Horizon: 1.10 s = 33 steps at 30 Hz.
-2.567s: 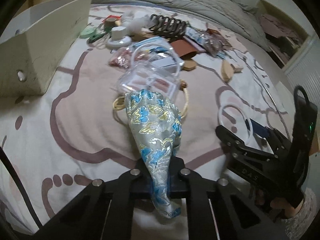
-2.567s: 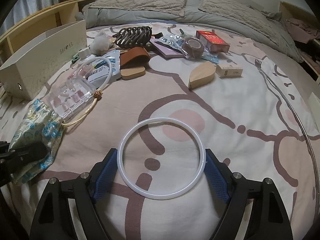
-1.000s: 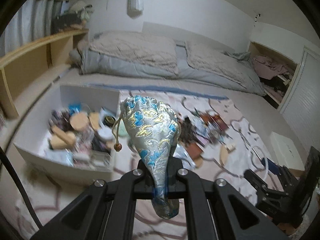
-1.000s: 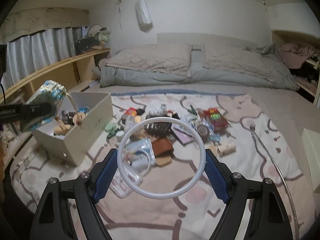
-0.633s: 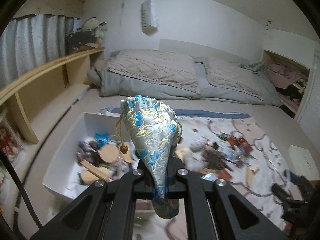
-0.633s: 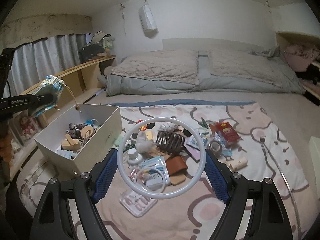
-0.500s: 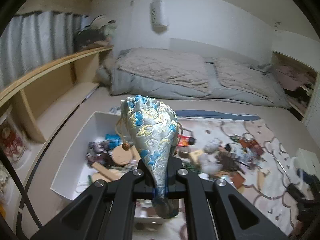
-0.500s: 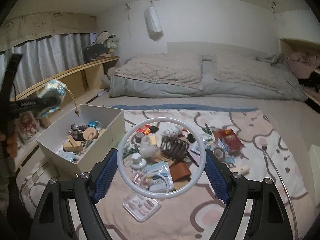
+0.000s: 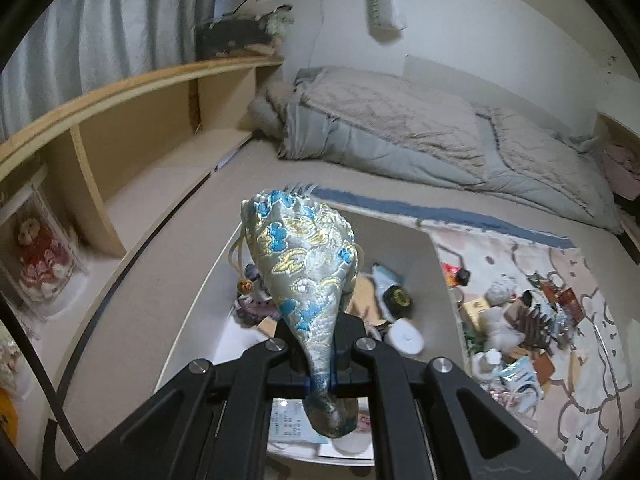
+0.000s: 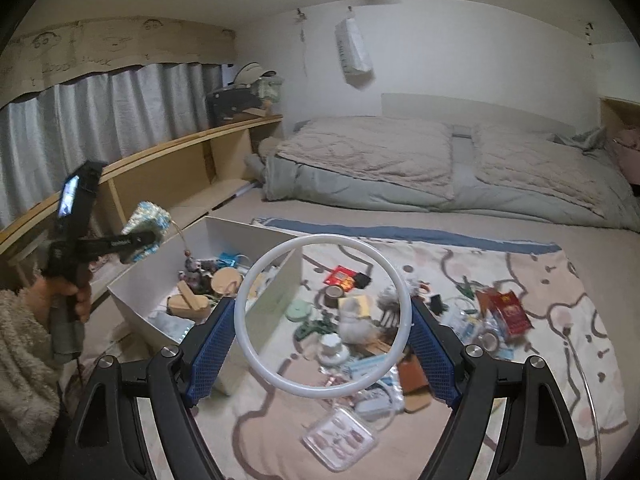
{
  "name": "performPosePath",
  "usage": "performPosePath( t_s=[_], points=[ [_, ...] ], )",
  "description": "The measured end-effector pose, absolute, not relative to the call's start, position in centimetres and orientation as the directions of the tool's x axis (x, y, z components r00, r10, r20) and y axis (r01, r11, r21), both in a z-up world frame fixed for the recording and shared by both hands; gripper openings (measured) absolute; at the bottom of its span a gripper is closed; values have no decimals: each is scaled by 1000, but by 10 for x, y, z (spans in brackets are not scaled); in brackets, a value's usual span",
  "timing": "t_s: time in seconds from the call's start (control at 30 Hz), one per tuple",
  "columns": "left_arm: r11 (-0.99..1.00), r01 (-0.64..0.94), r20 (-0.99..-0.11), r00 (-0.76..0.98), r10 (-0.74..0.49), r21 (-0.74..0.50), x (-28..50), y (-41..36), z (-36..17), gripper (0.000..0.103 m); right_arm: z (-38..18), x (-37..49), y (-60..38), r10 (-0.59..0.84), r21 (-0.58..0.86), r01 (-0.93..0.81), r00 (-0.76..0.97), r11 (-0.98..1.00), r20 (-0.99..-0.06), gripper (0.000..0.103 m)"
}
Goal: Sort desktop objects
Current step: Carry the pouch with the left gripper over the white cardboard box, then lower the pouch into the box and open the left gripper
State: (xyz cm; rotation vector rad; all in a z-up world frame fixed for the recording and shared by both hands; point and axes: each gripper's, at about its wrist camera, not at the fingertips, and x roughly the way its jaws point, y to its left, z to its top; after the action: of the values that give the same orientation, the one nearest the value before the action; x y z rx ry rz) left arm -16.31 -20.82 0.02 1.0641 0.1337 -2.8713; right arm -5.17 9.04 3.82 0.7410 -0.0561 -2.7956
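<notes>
1. Brocade pouch [image 9: 306, 264], silver-grey with blue and gold embroidery, is clamped at its narrow end in the left tongs [image 9: 320, 364]; its long axis runs forward along them, held above the white box [image 9: 430, 264].
2. White plastic ring [image 10: 322, 320] is pinched across its width in the right tongs [image 10: 320, 344], beside the box [image 10: 280, 280].
3. Left tongs are judged nearer the drop.

one brocade pouch [image 9: 304, 264], one white ring [image 10: 322, 318], one storage box [image 10: 264, 276]
</notes>
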Motion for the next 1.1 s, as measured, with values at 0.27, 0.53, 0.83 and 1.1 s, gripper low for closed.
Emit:
performPosePath(
  t_s=[0.27, 0.53, 0.83, 1.1],
  points=[
    [-992, 123, -753, -651, -96, 20, -179, -222, -44, 6, 40, -70, 61, -307, 114, 289, -815, -951, -491, 84],
    [-988, 149, -785, -606, -126, 44, -187, -233, -66, 6, 38, -90, 18, -366, 102, 370, -769, -923, -523, 84],
    [-990, 114, -830, -542, -130, 80, -193, -230, -82, 6, 32, -104, -17, -425, 133, 429, -712, -893, -559, 84],
    [-986, 147, -847, -511, -147, 83, -190, -242, -87, 9, 22, -116, -37, -449, 158, 449, -673, -879, -587, 84]
  ],
)
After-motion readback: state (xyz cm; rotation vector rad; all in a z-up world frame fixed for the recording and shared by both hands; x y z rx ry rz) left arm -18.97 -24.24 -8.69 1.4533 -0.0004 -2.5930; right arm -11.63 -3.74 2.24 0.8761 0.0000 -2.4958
